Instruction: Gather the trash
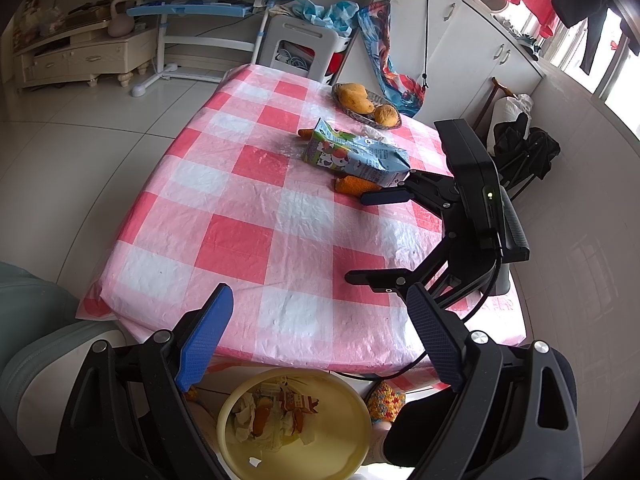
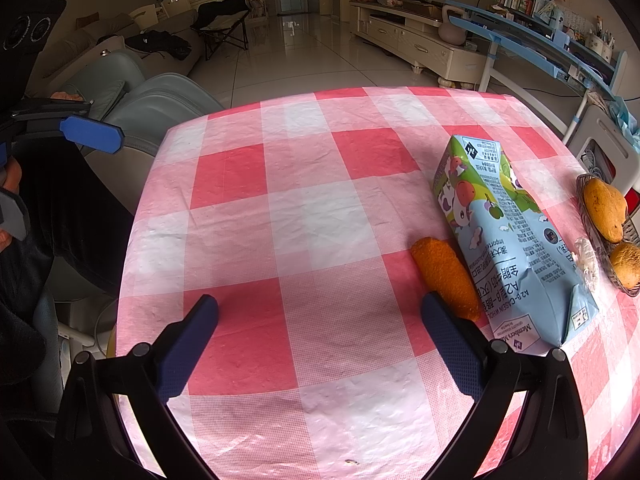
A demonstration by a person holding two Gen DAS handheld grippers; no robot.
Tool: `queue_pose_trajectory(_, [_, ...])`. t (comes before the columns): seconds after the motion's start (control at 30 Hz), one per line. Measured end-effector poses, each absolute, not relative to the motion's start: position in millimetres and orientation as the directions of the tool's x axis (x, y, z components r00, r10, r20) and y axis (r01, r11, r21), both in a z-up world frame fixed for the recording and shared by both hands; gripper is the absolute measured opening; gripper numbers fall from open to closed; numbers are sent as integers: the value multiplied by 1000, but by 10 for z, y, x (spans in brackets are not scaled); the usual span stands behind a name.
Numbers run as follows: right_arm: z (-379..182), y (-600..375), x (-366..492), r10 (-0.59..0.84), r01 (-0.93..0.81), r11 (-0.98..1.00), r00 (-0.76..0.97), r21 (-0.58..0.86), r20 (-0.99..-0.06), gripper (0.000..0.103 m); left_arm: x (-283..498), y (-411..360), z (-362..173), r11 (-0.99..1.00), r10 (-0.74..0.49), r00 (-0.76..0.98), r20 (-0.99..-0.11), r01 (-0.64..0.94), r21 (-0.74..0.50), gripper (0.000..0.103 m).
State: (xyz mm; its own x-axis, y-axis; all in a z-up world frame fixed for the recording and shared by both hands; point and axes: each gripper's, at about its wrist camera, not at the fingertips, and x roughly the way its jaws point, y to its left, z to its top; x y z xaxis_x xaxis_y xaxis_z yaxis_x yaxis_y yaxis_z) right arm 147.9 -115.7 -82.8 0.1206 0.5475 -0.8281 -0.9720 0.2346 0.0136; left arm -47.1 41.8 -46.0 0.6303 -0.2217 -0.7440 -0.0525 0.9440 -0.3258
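A crushed milk carton (image 1: pixel 356 156) (image 2: pixel 508 240) lies on the pink checked table (image 1: pixel 248 216) (image 2: pixel 304 208). An orange peel piece (image 1: pixel 354 185) (image 2: pixel 448 276) lies beside it, and another orange bit (image 1: pixel 306 133) lies behind it. A crumpled clear wrapper (image 2: pixel 587 264) lies between carton and basket. My left gripper (image 1: pixel 320 336) is open and empty above the table's near edge, over a yellow bin (image 1: pixel 296 424) holding trash. My right gripper (image 2: pixel 320 340) (image 1: pixel 356 236) is open and empty above the table, its right finger (image 2: pixel 452 344) close to the peel.
A wire basket with mangoes (image 1: pixel 366 102) (image 2: pixel 608 224) stands at the table's far corner. A grey armchair (image 2: pixel 152 108) (image 1: pixel 32 320) stands next to the table. A white stool (image 1: pixel 300 44) and a blue desk (image 1: pixel 200 4) stand beyond it.
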Motion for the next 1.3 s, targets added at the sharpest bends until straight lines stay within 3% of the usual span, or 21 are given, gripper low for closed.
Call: queue_pose_trajectory(1.3, [-830,-1160,1487,548,-972,235,121,14,-828,97,-499,386,-484,947,-217,628,-747,-48,-316,85])
